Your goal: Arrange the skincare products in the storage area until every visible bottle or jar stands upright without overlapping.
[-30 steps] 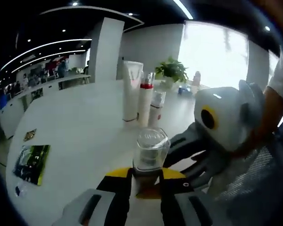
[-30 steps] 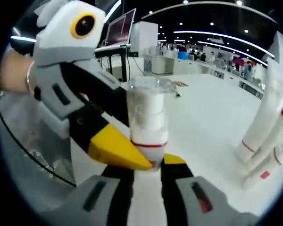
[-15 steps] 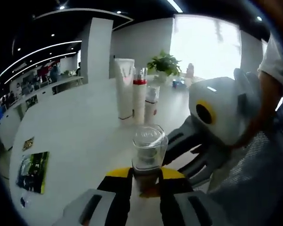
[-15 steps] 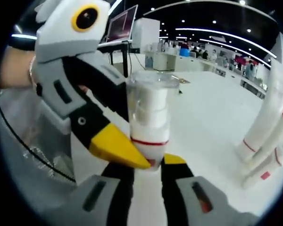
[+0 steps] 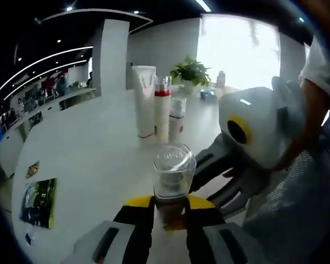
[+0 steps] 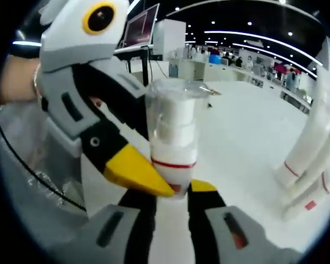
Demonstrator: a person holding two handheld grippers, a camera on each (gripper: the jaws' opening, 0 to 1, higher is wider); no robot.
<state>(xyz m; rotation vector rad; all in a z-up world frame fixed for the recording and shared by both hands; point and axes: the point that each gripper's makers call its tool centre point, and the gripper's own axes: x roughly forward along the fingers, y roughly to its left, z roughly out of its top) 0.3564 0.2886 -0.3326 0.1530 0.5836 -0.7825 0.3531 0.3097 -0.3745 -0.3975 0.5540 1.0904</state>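
At the bottom centre of the left gripper view, the left gripper is closed on the base of a small white pump bottle with a clear cap and red band. In the right gripper view the right gripper is clamped on the same bottle, held upright. A double grip risks tipping it if one releases unevenly. Against the earlier frame, little differs. A tall white tube is grouped at upper centre on the white table.
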